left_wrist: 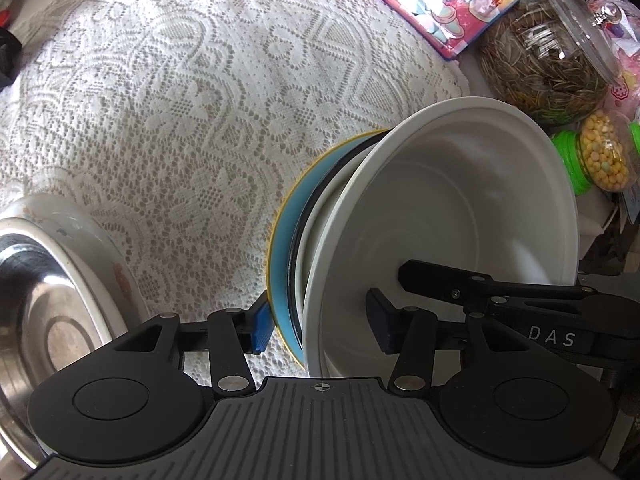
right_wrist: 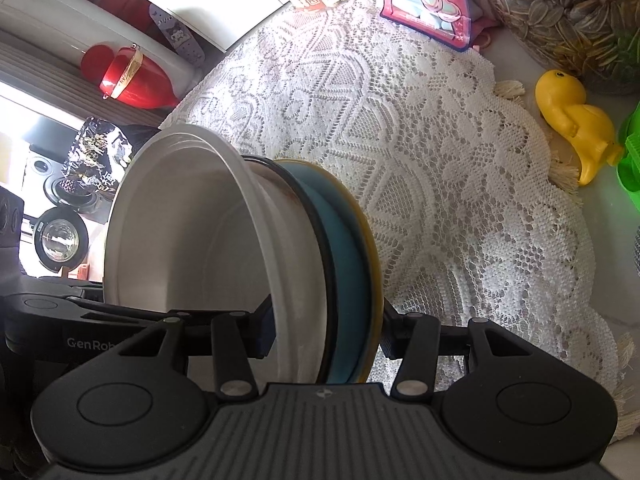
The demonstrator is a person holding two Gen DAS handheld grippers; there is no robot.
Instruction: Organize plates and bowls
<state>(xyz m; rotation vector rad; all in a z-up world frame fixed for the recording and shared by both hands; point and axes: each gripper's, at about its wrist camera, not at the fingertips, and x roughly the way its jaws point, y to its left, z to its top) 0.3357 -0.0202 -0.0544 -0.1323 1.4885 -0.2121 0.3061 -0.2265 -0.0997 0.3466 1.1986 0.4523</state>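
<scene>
A nested stack stands on edge over the lace cloth. It holds a white bowl, a black-rimmed white dish and a blue plate with a yellow rim. My left gripper clamps it, one pad on the blue plate's back and the other inside the bowl. My right gripper grips the same stack from the opposite side. Its left pad lies inside the white bowl and its right pad sits behind the blue plate. One of its fingers shows inside the bowl.
A steel bowl sits in a white patterned dish at the lower left. A jar of sunflower seeds, a pink snack bag and a green-lidded candy jar crowd the right. A yellow duck toy lies off the cloth's edge.
</scene>
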